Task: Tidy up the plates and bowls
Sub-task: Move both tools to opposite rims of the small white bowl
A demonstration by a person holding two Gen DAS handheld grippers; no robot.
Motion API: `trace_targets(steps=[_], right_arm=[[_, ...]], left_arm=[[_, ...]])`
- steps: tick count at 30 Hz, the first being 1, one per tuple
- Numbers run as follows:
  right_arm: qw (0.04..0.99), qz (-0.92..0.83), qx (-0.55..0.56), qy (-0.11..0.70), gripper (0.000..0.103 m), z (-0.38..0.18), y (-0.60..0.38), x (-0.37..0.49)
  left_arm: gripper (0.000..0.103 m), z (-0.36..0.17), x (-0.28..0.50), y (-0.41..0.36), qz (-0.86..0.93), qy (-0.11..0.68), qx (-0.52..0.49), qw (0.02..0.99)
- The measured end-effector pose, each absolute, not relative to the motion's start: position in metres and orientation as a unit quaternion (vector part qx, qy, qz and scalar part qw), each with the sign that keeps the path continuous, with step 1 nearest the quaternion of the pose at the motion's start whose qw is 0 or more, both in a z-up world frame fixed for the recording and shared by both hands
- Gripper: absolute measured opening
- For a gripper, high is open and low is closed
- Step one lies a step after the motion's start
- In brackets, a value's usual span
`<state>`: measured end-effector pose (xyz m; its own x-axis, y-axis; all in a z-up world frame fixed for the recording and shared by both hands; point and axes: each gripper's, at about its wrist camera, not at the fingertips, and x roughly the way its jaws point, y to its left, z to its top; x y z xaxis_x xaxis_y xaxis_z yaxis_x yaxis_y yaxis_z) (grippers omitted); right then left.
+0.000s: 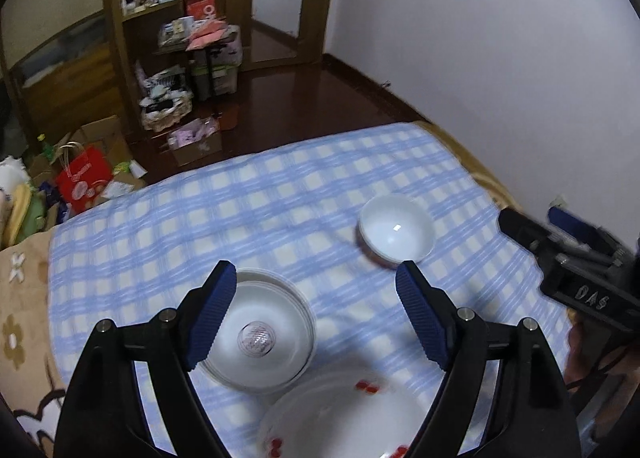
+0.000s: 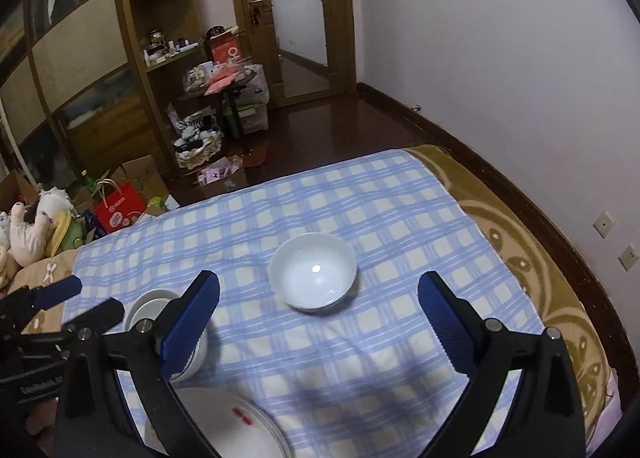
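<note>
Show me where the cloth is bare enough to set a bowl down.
Bare cloth runs from the bowl to the far edge, and right of the bowl. Crowded near-left: stacked bowls and plate sit close together.

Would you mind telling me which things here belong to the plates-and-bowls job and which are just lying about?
Job:
- lone bowl
- stacked bowls
- plate with red marks
- left gripper and right gripper, both open and empty

Lying about:
- red bag
- stuffed toy
- shelf clutter
</note>
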<state>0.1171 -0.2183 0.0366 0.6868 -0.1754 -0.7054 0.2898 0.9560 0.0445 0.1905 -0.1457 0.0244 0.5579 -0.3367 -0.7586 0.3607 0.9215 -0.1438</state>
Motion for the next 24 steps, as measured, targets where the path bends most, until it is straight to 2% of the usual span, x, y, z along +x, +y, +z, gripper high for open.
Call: trace_targets(steps=[5,13,22,24], right_arm=[[0.912,-0.132,0.1,0.376,0.103,0.025,-0.244,0.134],[0.914,-0.124,0.128,0.363,0.103,0.006,-0.277,0.158],[0.901,-0.119,0.153,0.389,0.103,-0.038,-0.299,0.186],[0.898,-0.119,0.155,0.394,0.099,-0.045,-0.302,0.19]], left_arm=[[0.081,0.023,0.208,-0.159,-0.181,0.388,0.008,0.904],[0.081,-0.018,0.251,-0.192,-0.202,0.431,0.037,0.879],[0.081,-0.052,0.291,-0.215,-0.197,0.466,0.044,0.862],[0.081,-0.06,0.297,-0.221,-0.202,0.48,0.037,0.853]])
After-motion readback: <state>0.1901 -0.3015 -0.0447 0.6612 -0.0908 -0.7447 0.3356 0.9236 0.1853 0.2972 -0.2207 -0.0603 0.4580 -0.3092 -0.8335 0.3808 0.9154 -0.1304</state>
